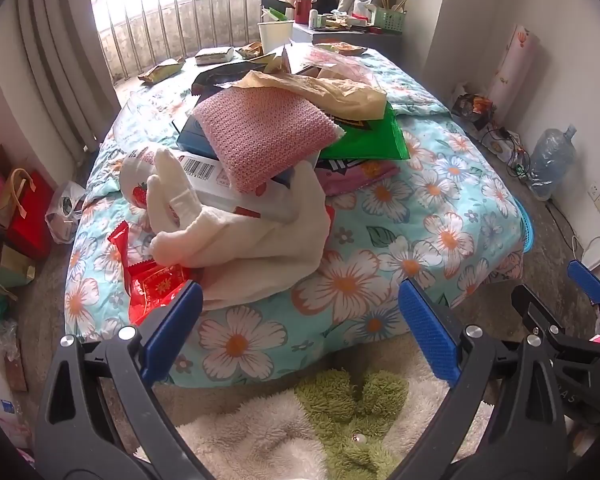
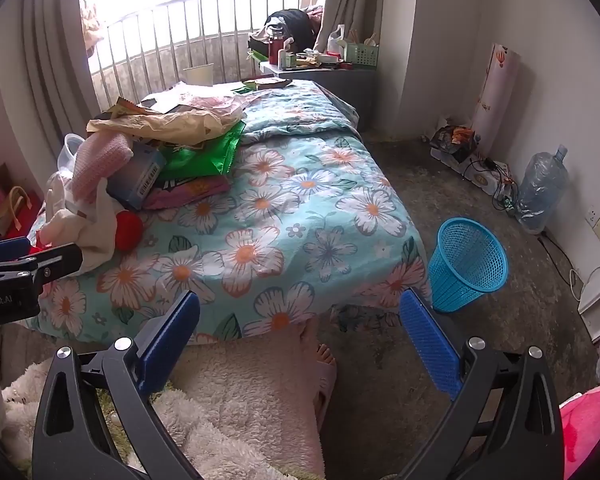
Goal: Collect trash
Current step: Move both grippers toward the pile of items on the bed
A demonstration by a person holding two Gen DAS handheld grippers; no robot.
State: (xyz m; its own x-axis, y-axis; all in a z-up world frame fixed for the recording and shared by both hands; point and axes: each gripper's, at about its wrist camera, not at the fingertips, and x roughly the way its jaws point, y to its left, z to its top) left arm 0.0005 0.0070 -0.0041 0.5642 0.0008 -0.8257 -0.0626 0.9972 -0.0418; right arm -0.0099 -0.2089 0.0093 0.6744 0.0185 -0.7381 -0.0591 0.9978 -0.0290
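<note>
A heap of trash lies on the flowered bed [image 1: 380,276]: a red wrapper [image 1: 156,288], a green bag [image 1: 364,140], a tan plastic bag [image 1: 328,88], a blue box [image 1: 196,138], a pink knit cloth [image 1: 260,136] and white cloth [image 1: 260,240]. My left gripper [image 1: 300,320] is open and empty at the bed's near edge, its left finger next to the red wrapper. My right gripper [image 2: 300,328] is open and empty, low at the bed's foot. A blue mesh bin [image 2: 466,264] stands on the floor to the right of the bed. The green bag also shows in the right wrist view [image 2: 204,156].
More wrappers and a white cup [image 1: 275,36] lie at the bed's far end. A cluttered side table [image 2: 320,68] stands by the window. A water jug [image 2: 542,188] and cables line the right wall. Bags [image 1: 24,216] sit on the floor at left. A person's fluffy robe and foot [image 2: 324,356] are below.
</note>
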